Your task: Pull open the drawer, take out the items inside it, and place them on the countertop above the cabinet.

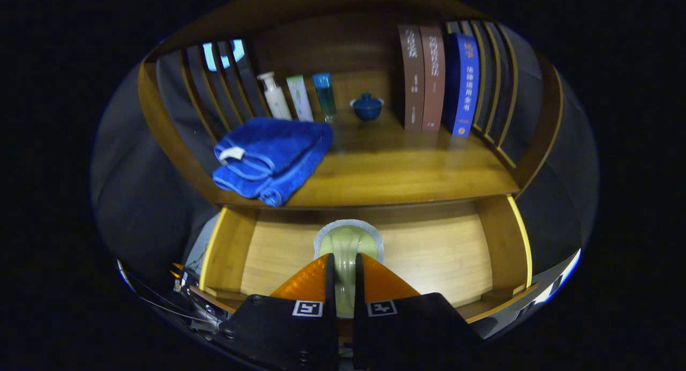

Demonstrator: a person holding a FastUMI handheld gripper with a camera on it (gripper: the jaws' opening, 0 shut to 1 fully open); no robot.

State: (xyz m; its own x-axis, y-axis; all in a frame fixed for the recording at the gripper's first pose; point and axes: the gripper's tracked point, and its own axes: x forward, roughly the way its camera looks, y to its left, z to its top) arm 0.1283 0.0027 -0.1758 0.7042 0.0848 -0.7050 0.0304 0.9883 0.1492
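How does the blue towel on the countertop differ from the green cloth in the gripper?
The blue towel lies folded in a thick stack on the countertop; the green cloth hangs bunched between the gripper fingers, over the open drawer. The towel is deep blue with a white tag; the cloth is pale green with a grey edge. The towel rests free, while both fingers pinch the cloth. Both are soft fabric.

dim booth, light from above glaring on the countertop (407, 167); fisheye bends the edges, drawer (439, 253) shadowed at its back.
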